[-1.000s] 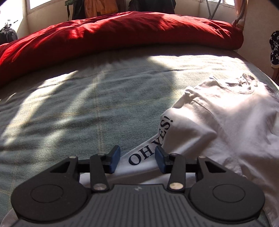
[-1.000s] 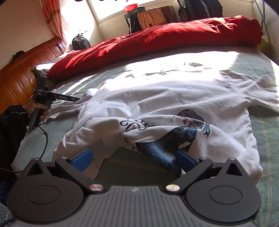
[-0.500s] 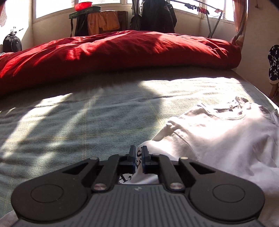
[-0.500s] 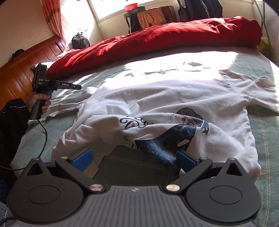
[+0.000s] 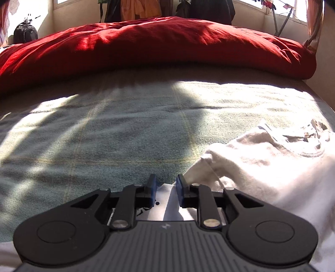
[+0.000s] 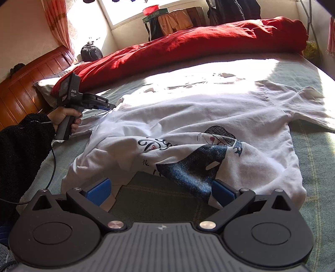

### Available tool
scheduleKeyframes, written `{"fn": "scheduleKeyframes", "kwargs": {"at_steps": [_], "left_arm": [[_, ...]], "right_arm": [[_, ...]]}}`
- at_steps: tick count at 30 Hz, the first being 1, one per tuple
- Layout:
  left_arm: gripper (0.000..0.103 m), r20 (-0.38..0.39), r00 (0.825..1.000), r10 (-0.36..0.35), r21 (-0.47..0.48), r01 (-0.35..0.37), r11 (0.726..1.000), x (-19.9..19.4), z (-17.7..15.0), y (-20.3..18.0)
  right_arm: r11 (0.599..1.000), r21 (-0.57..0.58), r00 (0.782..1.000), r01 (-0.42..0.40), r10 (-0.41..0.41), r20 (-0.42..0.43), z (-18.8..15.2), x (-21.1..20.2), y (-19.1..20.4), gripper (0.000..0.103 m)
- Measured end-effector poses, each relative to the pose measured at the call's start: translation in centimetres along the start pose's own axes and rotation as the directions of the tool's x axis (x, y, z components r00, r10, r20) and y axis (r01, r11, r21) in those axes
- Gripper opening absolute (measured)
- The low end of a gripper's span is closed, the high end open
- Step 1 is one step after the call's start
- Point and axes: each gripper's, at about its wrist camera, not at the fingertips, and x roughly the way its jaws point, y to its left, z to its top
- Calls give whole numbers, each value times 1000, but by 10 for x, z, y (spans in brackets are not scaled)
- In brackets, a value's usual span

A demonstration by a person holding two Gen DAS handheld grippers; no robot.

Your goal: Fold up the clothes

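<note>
The white cotton printed T-shirt (image 6: 209, 125) lies crosswise beyond the wide-spread, empty right gripper (image 6: 161, 189); the left gripper (image 5: 166, 189), jaws opening around its sleeve edge, sits nearer.

A bed (image 6: 314, 159) with a pale green plaid cover fills the room, sun falling across it in bright patches. A red duvet (image 6: 209, 41) is heaped along its far edge at 12 o'clock. At 9 o'clock stands a wooden headboard (image 6: 31, 83); at 11 o'clock a black backpack (image 6: 91, 52) sits under a bright window (image 6: 125, 10) with an orange curtain (image 6: 56, 23). The walls are cream.
</note>
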Motion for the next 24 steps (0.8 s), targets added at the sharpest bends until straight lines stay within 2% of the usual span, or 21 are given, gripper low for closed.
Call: {"fn": "scheduleKeyframes", "kwargs": {"at_steps": [2,4,5,6,10,12,15,20,24], "left_arm": [[24,1,1000,9,38,-9,999,-13,-1,-7],[43,13,1000,0,71,-1,997,-33,-6,-14],[58,23,1000,-1,87,-1,996,-45,-10,-18],[67,36,999,-3,104,-1,995,-58,-14,-24],[70,75,996,-54,188,40,981,-113,-37,-53],[76,93,992,-90,236,66,969,-141,-52,-71],[80,121,980,-157,326,110,939,-182,-82,-103],[82,120,971,-206,454,130,881,-224,-136,-155],[84,103,958,-268,486,187,854,-245,-175,-182]], "right_arm": [[1000,-7,1000,5,-5,8,-2,-6,1,103],[1000,-12,1000,11,-11,17,-3,-12,1,103],[1000,-10,1000,12,-12,22,-4,-15,1,103],[1000,-7,1000,13,-13,27,-5,-17,1,103],[999,-24,998,42,-41,40,-11,-28,4,103],[995,-57,996,80,-78,31,-16,-31,7,103],[987,-102,992,125,-123,20,-27,-32,6,103],[989,-61,990,137,-139,-32,-43,-13,-12,103],[990,-53,991,128,-130,-27,-60,-1,-22,103]]}}
